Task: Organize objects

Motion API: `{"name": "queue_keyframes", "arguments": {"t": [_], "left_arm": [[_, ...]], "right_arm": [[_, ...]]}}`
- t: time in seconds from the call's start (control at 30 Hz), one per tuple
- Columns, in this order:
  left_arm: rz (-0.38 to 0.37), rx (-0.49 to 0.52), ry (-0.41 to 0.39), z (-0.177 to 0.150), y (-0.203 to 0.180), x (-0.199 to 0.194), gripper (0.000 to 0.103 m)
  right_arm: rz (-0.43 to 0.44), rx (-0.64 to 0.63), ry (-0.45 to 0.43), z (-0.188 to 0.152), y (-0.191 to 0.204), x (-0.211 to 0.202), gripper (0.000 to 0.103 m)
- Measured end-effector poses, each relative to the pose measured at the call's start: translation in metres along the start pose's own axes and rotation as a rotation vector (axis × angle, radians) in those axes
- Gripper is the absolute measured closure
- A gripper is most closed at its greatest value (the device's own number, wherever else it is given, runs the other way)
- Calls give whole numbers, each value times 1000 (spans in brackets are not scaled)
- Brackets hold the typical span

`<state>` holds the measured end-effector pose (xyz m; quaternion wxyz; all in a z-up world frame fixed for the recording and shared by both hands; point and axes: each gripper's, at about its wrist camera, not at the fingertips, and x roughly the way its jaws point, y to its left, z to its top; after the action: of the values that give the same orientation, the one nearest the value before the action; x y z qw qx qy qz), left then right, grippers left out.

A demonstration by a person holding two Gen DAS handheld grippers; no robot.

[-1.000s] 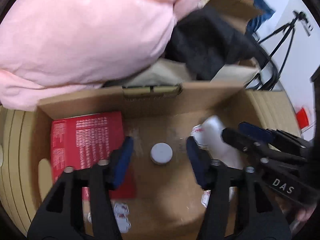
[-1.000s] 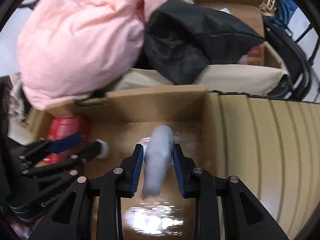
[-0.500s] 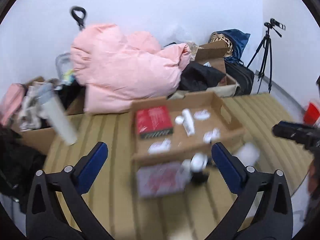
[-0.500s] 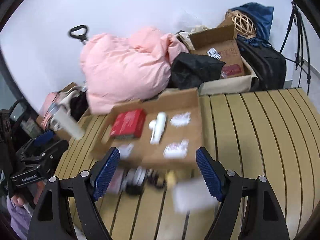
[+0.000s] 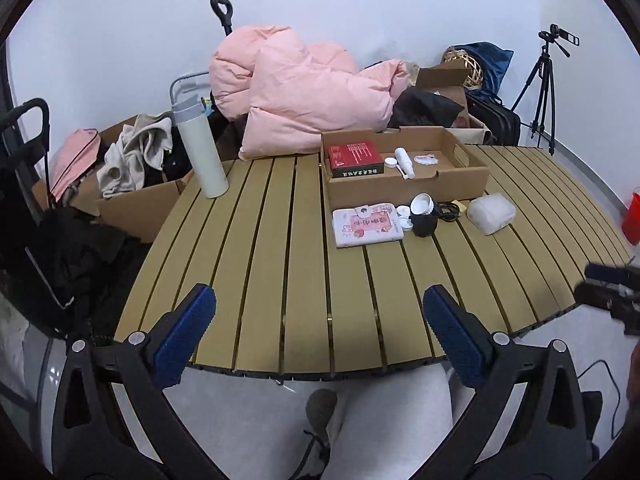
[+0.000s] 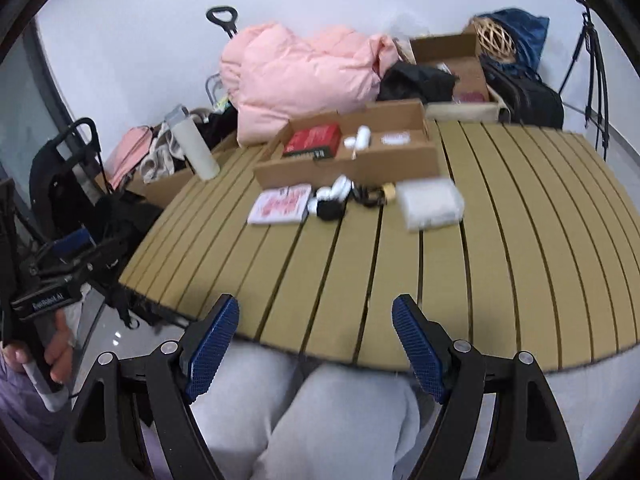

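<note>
Both grippers pulled back from the cardboard tray (image 5: pixel 404 192) to the table's (image 5: pixel 280 280) near edge; left gripper (image 5: pixel 320 334) and right gripper (image 6: pixel 316 344) stood open, empty. White bottle (image 5: pixel 403 161) and small jar (image 5: pixel 391 163) lay in the tray, likely placed; pink case (image 5: pixel 366 225) and others waited outside

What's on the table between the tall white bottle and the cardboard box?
Nothing. In the left wrist view, only bare table slats lie between the tall white bottle and the cardboard box.
</note>
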<state>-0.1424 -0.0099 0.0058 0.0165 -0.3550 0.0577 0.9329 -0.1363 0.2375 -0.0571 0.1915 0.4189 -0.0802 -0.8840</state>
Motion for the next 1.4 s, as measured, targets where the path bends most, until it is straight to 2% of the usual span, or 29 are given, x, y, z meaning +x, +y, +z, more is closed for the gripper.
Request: {"name": "queue_keyframes", "arguments": {"t": [0.1,0.2,0.33,0.47,0.57,0.63,0.7,0.77,0.9,1.03,1.1,1.13,1.23,1.3,1.33,1.4], "left_arm": [[11,-24,18,3,-2,7,0],[-30,-36,7,0,-7,8,0],[-71,-14,34,-5,-15,22,0],[-51,20,66,-1,-20,43,0],[-86,-18,79,1,-18,60,0],[-132,-41,98,1,-22,75,0],[-183,-25,130,1,-32,96,0],[-171,26,158,5,-48,117,1],[-215,52,150,18,-68,143,2],[-317,32,167,42,-90,174,14],[-400,-1,181,55,-105,191,18],[-430,-18,186,60,-113,198,25],[-497,-34,186,73,-150,217,41],[-529,-12,213,74,-177,229,44],[-537,-3,242,72,-187,236,49],[-577,-21,286,63,-200,246,50]], "right_arm": [[17,-17,-6,-6,9,-9,21],[34,-66,-17,-10,21,-13,20],[-35,-100,-44,-8,30,-9,20],[-68,-78,-73,-6,24,2,20],[-85,-60,-48,0,14,19,20],[-133,-68,-28,8,6,33,21],[-176,-58,-10,16,-4,50,21],[-179,-29,6,24,-18,69,21],[-205,-2,40,44,-43,102,21],[-251,-26,64,66,-71,129,21],[-264,-6,56,82,-92,139,21],[-271,14,58,90,-104,143,21],[-260,59,15,116,-133,151,29],[-262,87,29,130,-152,163,36],[-246,99,49,134,-158,169,39],[-180,137,68,134,-172,179,43]]}}
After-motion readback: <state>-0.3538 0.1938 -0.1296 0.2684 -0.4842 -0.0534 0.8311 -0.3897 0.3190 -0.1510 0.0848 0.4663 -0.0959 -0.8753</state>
